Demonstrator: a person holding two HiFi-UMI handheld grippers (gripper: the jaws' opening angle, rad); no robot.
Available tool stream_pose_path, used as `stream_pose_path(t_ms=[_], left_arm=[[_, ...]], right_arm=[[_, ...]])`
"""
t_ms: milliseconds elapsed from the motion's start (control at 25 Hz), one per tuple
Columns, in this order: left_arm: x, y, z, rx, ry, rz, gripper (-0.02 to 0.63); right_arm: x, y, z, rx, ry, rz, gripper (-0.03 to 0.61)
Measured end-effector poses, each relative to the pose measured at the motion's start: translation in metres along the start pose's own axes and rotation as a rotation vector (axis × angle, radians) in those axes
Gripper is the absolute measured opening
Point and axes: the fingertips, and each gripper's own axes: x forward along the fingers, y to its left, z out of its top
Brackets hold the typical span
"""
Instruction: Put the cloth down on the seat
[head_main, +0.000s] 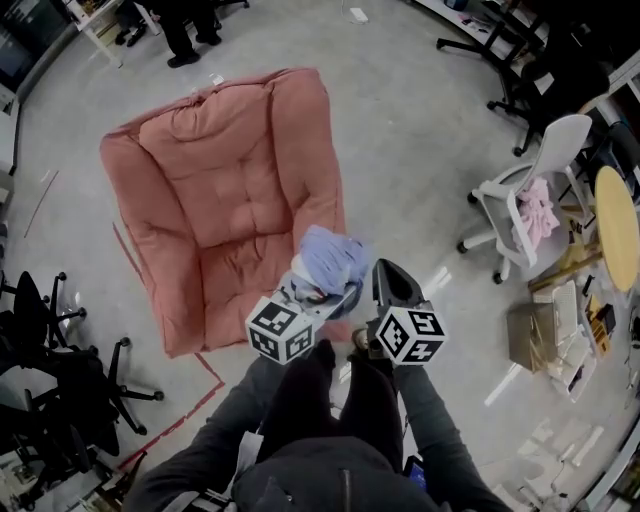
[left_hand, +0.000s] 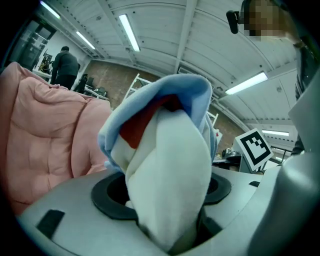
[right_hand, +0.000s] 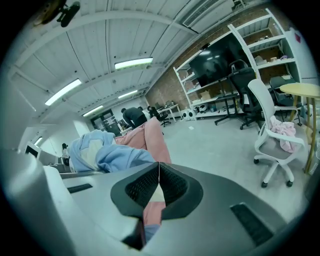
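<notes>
A bunched light-blue and white cloth (head_main: 333, 262) with a red patch is clamped in my left gripper (head_main: 318, 292), above the near right corner of the pink cushioned seat (head_main: 225, 200). In the left gripper view the cloth (left_hand: 165, 165) fills the gap between the jaws, and the pink seat (left_hand: 40, 135) rises at the left. My right gripper (head_main: 392, 283) hangs just right of the cloth with its tips together and nothing between them. The right gripper view shows its tips (right_hand: 158, 172) touching, with the cloth (right_hand: 102, 152) and seat (right_hand: 150, 135) to the left.
A white office chair (head_main: 530, 195) with a pink rag stands at the right, beside a round yellow table (head_main: 617, 225). Black office chairs (head_main: 60, 370) crowd the lower left. Red tape lines (head_main: 185, 405) mark the grey floor. A person stands beyond the seat.
</notes>
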Motion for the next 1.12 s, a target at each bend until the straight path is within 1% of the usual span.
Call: stream_pose_path(t_ms=[240, 440, 680, 840, 1120], left_arm=[[0.013, 0.012, -0.029, -0.006, 0.046, -0.005, 0.331], [0.02, 0.021, -0.047, -0.011, 0.068, 0.013, 0.331], [0.036, 0.043, -0.067, -0.021, 0.079, 0.036, 0.331], [0.046, 0.054, -0.08, -0.019, 0.092, 0.047, 0.331], [0.064, 0.066, -0.1, -0.035, 0.093, 0.064, 0.331]], right_arm=[[0.008, -0.01, -0.023, 0.016, 0.032, -0.02, 0.009], [0.017, -0.017, -0.033, 0.024, 0.038, -0.016, 0.008], [0.036, -0.029, -0.04, 0.017, 0.043, -0.011, 0.009], [0.038, -0.033, -0.046, 0.025, 0.048, -0.012, 0.009], [0.037, -0.037, -0.067, -0.012, 0.088, -0.008, 0.009]])
